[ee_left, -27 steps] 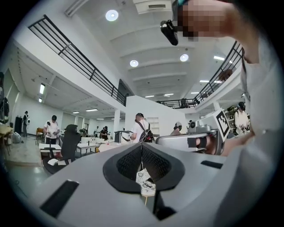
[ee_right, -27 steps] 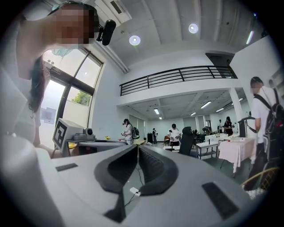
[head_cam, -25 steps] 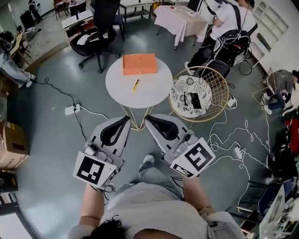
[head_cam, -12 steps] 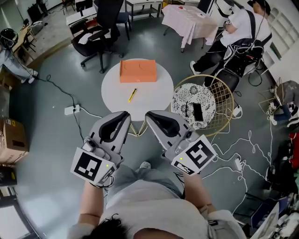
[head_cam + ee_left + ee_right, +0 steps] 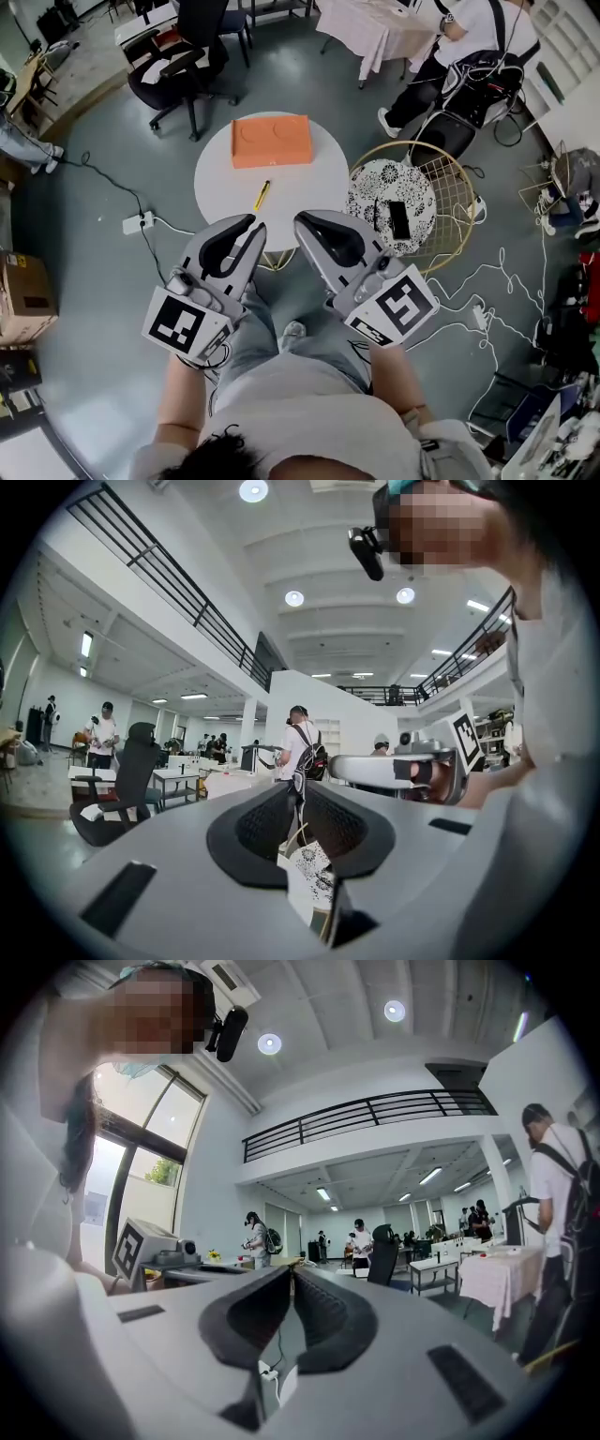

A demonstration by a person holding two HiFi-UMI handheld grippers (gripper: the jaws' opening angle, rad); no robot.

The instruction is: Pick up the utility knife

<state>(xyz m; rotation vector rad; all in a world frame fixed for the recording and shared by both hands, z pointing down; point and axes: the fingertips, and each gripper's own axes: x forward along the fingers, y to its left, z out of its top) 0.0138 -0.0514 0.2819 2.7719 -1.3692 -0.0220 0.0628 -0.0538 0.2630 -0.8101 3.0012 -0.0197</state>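
The utility knife is yellow and it lies on the round white table, a little tilted, just in front of the flat orange box that stands on the far part of the same table. The knife does not touch the box. Both grippers are held in the air on the near side of the table, side by side and apart from each other, pointing forward to it. The left gripper has its tip over the near edge of the table in the head view, near the knife but not touching it. In the left gripper view its jaws are closed, the tips meet and nothing is between them. The right gripper is the same: its own view shows the two dark pads pressed together at the tips, with nothing in them. To the right of the table stands a round gold wire basket with a black and white patterned cushion inside, and a dark flat device lies on this cushion.
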